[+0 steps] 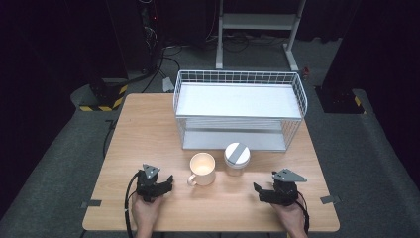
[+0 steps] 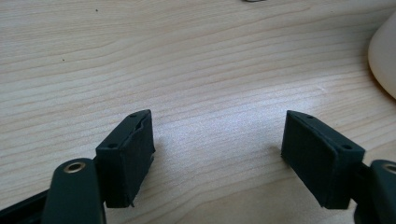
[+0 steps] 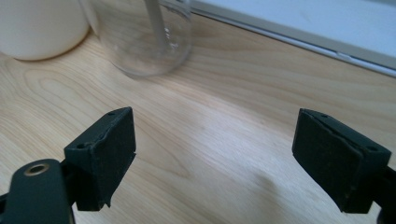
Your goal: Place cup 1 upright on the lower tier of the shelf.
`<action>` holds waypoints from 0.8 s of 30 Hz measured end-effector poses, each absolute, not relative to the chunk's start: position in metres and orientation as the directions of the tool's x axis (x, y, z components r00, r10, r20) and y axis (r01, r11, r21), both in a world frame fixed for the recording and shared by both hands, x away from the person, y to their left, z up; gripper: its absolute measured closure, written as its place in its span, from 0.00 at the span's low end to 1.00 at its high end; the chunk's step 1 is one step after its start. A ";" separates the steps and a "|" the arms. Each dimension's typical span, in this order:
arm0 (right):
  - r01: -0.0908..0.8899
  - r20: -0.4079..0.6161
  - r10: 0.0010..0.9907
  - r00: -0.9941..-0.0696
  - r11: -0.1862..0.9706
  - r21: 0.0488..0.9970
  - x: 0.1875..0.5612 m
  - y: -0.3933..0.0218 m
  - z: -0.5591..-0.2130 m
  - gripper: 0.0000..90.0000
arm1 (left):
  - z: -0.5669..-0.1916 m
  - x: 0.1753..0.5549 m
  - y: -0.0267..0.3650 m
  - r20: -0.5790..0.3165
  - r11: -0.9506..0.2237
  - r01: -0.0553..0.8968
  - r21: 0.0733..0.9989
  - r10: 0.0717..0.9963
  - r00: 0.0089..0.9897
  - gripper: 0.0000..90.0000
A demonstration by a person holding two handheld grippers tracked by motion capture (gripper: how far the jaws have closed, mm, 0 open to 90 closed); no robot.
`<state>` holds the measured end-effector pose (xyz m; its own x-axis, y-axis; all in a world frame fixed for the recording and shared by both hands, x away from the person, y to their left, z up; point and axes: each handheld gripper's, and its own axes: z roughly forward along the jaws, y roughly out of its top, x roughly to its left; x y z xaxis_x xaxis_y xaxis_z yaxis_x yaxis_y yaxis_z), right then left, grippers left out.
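A cream mug [image 1: 202, 168] stands on the wooden table [image 1: 148, 134] with its handle toward the front left. Just right of it is a clear glass jar [image 1: 236, 157] with a white and grey lid. My left gripper [image 1: 168, 184] rests near the front edge, left of the mug, open over bare wood [image 2: 217, 135]; the mug's side [image 2: 385, 56] shows at the right edge. My right gripper [image 1: 258, 192] sits front right, pointing toward the jar, open with nothing between its pads [image 3: 215, 140]. Ahead of it are the jar [image 3: 144, 37] and the mug [image 3: 37, 28].
A white wire rack [image 1: 237, 109] with two shelves stands at the back of the table, right behind the mug and jar; its lower shelf edge [image 3: 303, 23] lies ahead of my right gripper. Dark floor, cables and a metal stand lie beyond.
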<state>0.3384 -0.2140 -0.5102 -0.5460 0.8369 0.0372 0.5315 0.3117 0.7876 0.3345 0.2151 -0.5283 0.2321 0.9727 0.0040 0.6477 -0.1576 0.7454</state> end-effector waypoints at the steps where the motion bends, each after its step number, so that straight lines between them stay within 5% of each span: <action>1: 0.522 0.030 0.831 -0.555 0.320 0.791 0.339 -0.212 -0.510 0.15 | -0.528 0.334 0.215 0.004 -0.157 0.648 0.745 0.973 0.232 0.28; 24: 0.477 0.047 0.805 -0.592 0.303 0.825 0.361 -0.168 -0.496 0.14 | -0.528 0.334 0.215 0.004 -0.158 0.648 0.745 0.973 0.232 0.28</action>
<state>0.3609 -0.1678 -0.4958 -0.5915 0.8049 0.0466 0.4774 0.3031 0.8248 0.3345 0.2151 -0.5283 0.2322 0.9727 0.0042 0.6478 -0.1578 0.7453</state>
